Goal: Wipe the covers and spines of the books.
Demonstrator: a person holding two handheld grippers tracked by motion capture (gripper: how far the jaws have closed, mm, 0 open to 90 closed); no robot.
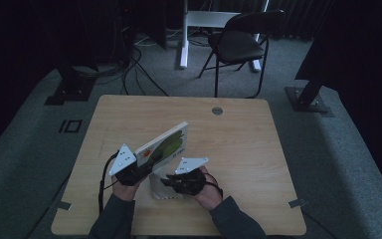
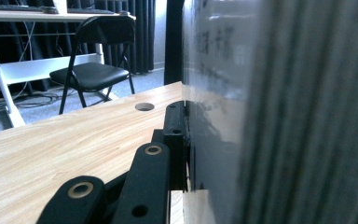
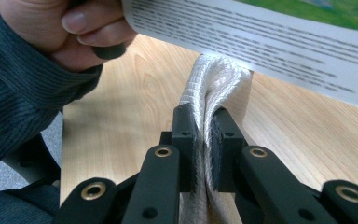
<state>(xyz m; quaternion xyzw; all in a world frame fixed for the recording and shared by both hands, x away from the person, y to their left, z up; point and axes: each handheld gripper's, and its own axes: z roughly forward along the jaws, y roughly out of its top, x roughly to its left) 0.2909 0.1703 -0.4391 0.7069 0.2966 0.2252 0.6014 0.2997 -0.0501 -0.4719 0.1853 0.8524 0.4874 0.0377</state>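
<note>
A thick book (image 1: 166, 144) with a green and white cover stands tilted over the near middle of the wooden table (image 1: 238, 149). My left gripper (image 1: 135, 172) is shut on its lower left end. In the left gripper view one black jaw presses flat against the book's glossy cover (image 2: 214, 93), with the page block (image 2: 307, 116) to the right of it. My right gripper (image 1: 171, 181) is shut on the folded rim of a white woven bag (image 1: 160, 188) just under the book. The right gripper view shows the bag's fabric (image 3: 214, 84) pinched between both jaws, below the book's printed cover (image 3: 261, 32).
A round cable hole (image 1: 217, 110) sits near the table's far edge. Beyond the table stand a black folding chair (image 1: 238, 42), a white desk frame (image 1: 184, 35) and dark stand bases (image 1: 308, 99) with cables on the grey carpet.
</note>
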